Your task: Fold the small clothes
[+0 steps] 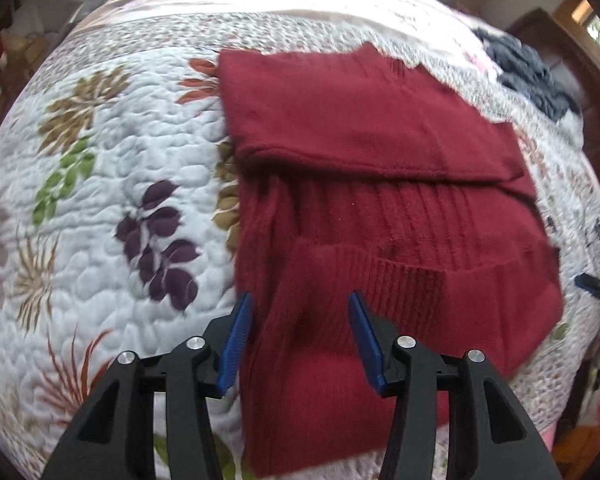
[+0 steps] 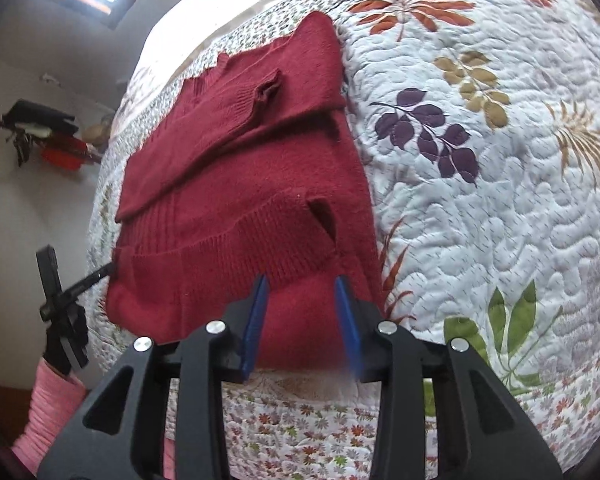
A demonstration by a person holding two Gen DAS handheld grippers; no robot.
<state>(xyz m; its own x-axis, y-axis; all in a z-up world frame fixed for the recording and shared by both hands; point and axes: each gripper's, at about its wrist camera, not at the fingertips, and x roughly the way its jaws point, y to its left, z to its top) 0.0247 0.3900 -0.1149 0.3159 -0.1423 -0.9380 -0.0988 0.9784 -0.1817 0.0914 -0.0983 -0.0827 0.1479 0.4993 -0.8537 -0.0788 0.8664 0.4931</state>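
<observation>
The red sweater [image 1: 372,184], partly folded on the bed's quilt [image 1: 108,184], lies under both spread-jawed grippers, left gripper [image 1: 300,312] and right gripper [image 2: 300,296], at its near hem, where a shallow pinch could catch one knit layer and drag the folded sleeves askew.

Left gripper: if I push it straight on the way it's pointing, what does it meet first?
The left gripper, open, points at the red knit sweater. It would likely meet the sweater's near ribbed fold first, on the floral quilt; depth is unclear.
</observation>
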